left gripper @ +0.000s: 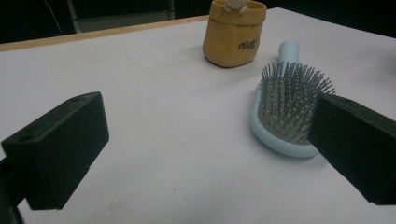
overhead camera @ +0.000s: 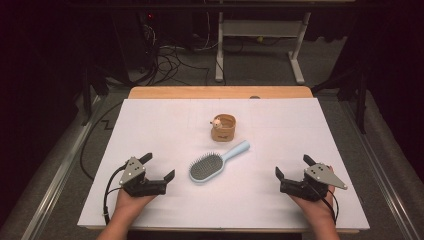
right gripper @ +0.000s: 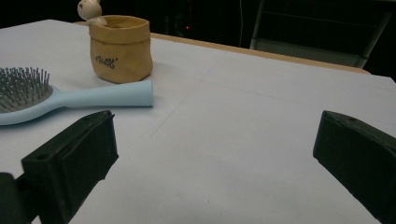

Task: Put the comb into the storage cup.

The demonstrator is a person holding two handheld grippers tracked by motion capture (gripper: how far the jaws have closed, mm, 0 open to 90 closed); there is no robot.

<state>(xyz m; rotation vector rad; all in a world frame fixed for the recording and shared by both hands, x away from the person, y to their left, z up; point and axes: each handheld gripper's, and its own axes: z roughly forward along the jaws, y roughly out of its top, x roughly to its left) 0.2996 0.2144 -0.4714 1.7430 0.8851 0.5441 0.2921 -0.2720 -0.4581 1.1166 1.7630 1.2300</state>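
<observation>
A light blue hairbrush [overhead camera: 212,164] lies bristles up in the middle of the white table, its handle pointing to the back right. Behind it stands a small tan pot [overhead camera: 223,128] with a little pale figure on its rim. My left gripper [overhead camera: 159,166] rests near the front left, open, with nothing between its jaws. In the left gripper view the hairbrush [left gripper: 285,107] is just inside the right jaw and the pot [left gripper: 233,32] is beyond. My right gripper [overhead camera: 293,167] rests at the front right, open and empty. The right gripper view has the hairbrush [right gripper: 70,99] and pot [right gripper: 121,49] at the left.
The white sheet [overhead camera: 165,125] covers a wooden table whose far edge [overhead camera: 220,92] shows at the back. Beyond it are cables on the floor [overhead camera: 170,62] and a white desk frame [overhead camera: 260,45]. Bare white surface lies around both grippers.
</observation>
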